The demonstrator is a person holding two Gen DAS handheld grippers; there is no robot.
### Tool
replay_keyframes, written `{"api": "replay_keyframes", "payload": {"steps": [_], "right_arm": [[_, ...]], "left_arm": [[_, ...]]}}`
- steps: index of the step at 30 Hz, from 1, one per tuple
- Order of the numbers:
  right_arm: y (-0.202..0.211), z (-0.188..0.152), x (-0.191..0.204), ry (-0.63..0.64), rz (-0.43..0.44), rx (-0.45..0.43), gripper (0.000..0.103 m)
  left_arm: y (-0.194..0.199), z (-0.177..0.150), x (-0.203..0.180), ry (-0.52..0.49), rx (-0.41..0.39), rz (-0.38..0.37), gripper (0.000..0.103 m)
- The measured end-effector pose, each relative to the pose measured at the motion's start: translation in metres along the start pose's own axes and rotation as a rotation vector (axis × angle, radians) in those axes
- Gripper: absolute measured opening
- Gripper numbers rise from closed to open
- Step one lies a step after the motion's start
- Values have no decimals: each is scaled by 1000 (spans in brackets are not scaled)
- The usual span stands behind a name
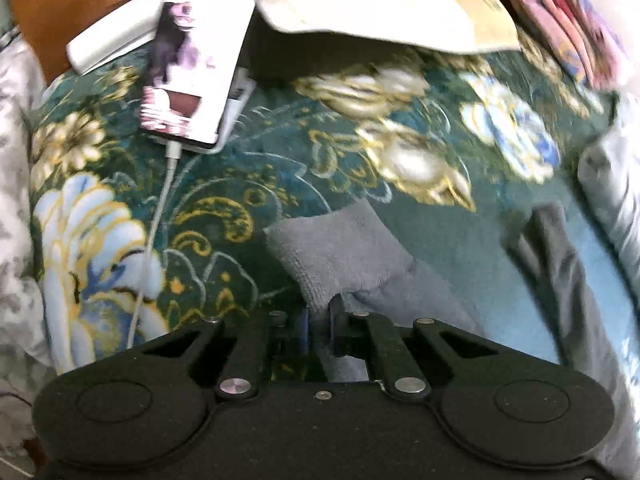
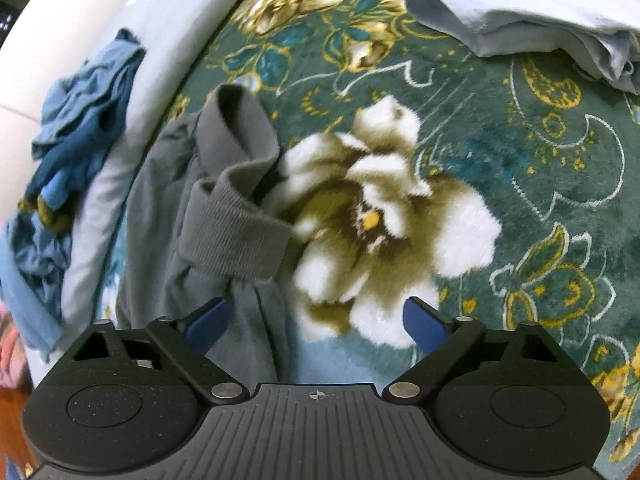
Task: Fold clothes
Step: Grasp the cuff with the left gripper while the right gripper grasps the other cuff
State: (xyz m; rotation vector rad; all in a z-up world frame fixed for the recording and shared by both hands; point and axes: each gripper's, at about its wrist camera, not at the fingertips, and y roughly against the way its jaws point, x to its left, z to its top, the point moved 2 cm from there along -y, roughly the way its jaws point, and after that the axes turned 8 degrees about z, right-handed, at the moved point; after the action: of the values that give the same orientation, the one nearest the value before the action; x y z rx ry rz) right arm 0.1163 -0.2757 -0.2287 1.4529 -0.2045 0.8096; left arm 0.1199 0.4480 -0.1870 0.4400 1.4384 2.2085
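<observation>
A grey garment lies on a green floral blanket (image 1: 280,152). In the left wrist view its ribbed cuff (image 1: 340,252) rises from my left gripper (image 1: 320,316), which is shut on the cloth at the cuff's base. A darker grey strip of the same garment (image 1: 560,264) trails to the right. In the right wrist view the grey garment (image 2: 224,208) shows its folded ribbed cuffs, left of a white flower in the blanket (image 2: 520,152). My right gripper (image 2: 316,324) stands open over the garment's lower edge, and its blue pads (image 2: 208,320) do not press on the cloth.
A phone (image 1: 192,60) on a white charging cable (image 1: 160,208) lies at the blanket's upper left, beside a white box (image 1: 112,44). Folded pale blue cloth (image 2: 540,12) sits at the upper right in the right wrist view, crumpled blue clothes (image 2: 76,120) at the left. Pink folded items (image 1: 576,28) lie far right.
</observation>
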Motion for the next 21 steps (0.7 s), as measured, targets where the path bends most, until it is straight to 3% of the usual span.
{"api": "replay_keyframes", "payload": {"steps": [1, 6, 8, 9, 10, 17, 21], "right_arm": [[-6, 2, 2, -1, 13, 11, 73], [-34, 12, 18, 33, 53, 65, 71], [-35, 13, 23, 59, 51, 60, 49], [-36, 13, 27, 54, 70, 64, 31], [-37, 14, 31, 49, 90, 69, 25], [-47, 16, 97, 236, 187, 45, 13], [-65, 9, 138, 330, 238, 93, 12]], "left_arm": [[0, 0, -6, -15, 0, -4, 7], [5, -2, -32, -70, -1, -24, 10], [6, -2, -40, -89, -2, -26, 10], [7, -2, -44, -94, 1, -31, 11], [7, -2, -47, -99, 4, -36, 11], [10, -4, -61, -119, 14, -37, 12], [9, -4, -63, -118, 21, -28, 12]]}}
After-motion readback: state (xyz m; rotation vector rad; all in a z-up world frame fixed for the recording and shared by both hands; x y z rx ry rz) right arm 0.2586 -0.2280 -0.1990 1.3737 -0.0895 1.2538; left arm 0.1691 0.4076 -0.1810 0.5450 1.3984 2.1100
